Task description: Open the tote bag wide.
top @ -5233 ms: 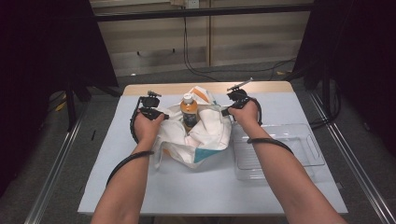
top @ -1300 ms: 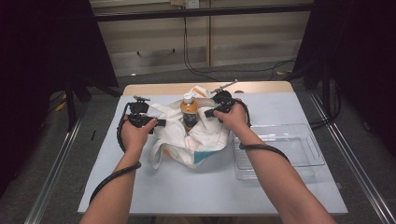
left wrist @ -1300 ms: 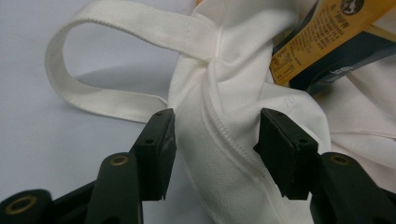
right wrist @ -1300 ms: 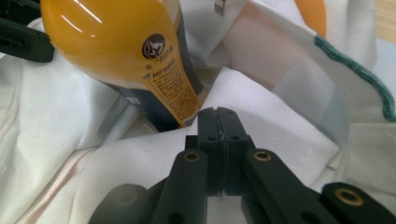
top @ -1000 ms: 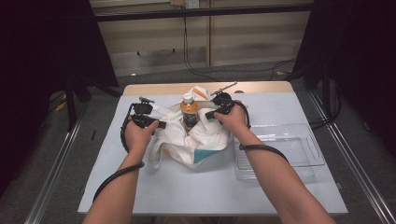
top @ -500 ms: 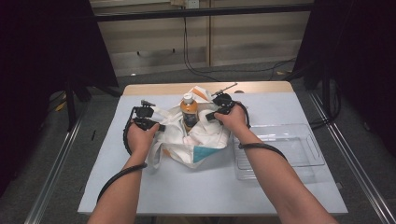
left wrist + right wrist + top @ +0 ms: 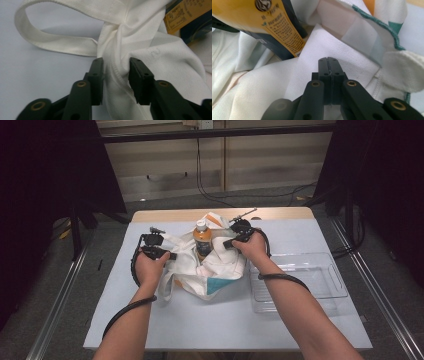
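— Since five seconds ago, what has been shifted?

— Both grippers have been brought down from the bag's top corners onto its sides; in the last half second little has been changed. The left gripper (image 7: 172, 255) is set with its jaws apart around a bunched fold of the white cloth tote bag (image 7: 130, 47), the fabric pressed between them but not yet pinched flat. The right gripper (image 7: 328, 65) is seen with its jaws together, and a fold of the same cloth appears to be nipped at their tips.

— Why is the bag held so?

— The opening is judged to be kept spread and steady, so that the amber plastic bottle with the white cap (image 7: 202, 239), standing upright inside the bag at the middle of the pale blue table (image 7: 300, 330), is exposed.

— What else is nearby?

— A clear plastic tray (image 7: 300, 281) lies just right of the bag. The white strap loop (image 7: 52, 43) is left slack on the table; loose cloth crowding the bottle may hinder it.
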